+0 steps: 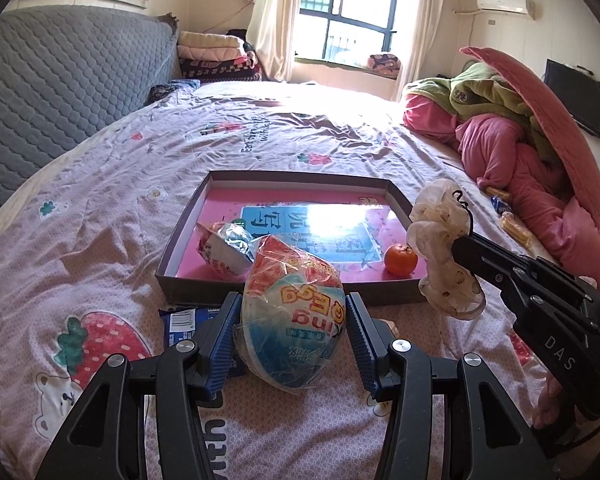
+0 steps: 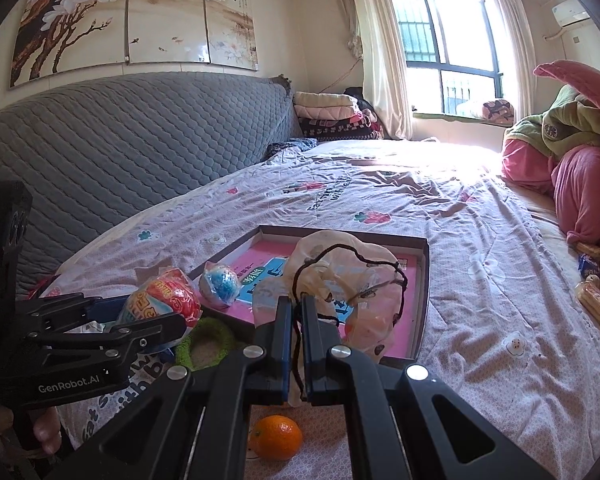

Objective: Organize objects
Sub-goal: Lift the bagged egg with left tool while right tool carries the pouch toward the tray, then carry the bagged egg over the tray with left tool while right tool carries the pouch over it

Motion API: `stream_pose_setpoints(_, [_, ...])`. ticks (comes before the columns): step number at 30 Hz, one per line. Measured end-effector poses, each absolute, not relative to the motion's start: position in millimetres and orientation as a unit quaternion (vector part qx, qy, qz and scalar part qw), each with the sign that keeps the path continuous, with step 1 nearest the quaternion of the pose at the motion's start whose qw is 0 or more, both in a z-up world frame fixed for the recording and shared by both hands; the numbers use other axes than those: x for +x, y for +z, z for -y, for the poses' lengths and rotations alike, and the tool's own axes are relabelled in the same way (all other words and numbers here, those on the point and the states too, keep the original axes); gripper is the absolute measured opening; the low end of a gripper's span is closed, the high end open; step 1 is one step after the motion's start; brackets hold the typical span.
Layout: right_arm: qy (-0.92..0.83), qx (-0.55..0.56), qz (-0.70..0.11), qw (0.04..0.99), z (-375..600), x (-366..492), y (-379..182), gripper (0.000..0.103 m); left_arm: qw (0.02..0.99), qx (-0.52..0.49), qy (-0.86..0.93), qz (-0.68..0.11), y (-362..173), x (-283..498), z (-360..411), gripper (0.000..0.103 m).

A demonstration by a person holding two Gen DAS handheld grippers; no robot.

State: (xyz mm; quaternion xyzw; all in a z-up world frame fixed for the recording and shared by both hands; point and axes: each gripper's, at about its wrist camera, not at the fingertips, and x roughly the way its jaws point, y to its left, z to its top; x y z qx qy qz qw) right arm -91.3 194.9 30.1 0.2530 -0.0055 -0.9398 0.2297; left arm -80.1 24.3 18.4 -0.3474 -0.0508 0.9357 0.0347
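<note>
Left gripper (image 1: pixel 293 328) clamped on wrapped egg (image 1: pixel 294 312), held just short of tray (image 1: pixel 284 294), likely for dropping in. Right gripper (image 2: pixel 296 340) pinched on scrunchie (image 2: pixel 340 280), raised over tray's near corner. Orange (image 1: pixel 400 259) and snack pack (image 1: pixel 228 254) already inside.

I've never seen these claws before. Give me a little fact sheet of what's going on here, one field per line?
Setting: a bed with a strawberry-print sheet
Left claw: closed around a plastic-wrapped snack bowl, near the box's front edge
Right claw: pinching a sheer cream scrunchie by its dark cord, over the box
Box: shallow, pink inside, open
Inside the box: an orange and a foil-topped snack cup
Outside the box: a second orange and a green scrunchie on the sheet
</note>
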Motion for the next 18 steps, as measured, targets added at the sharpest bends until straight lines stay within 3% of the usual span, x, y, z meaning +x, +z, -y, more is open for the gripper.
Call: stream_pose_setpoints(18, [-0.943, 0.247, -0.005, 0.223, -192.5, -103.9, 42.0, 0.005, 0.035, -0.348, 0.935, 0.066, 17.2, -104.1, -10.8, 0.053])
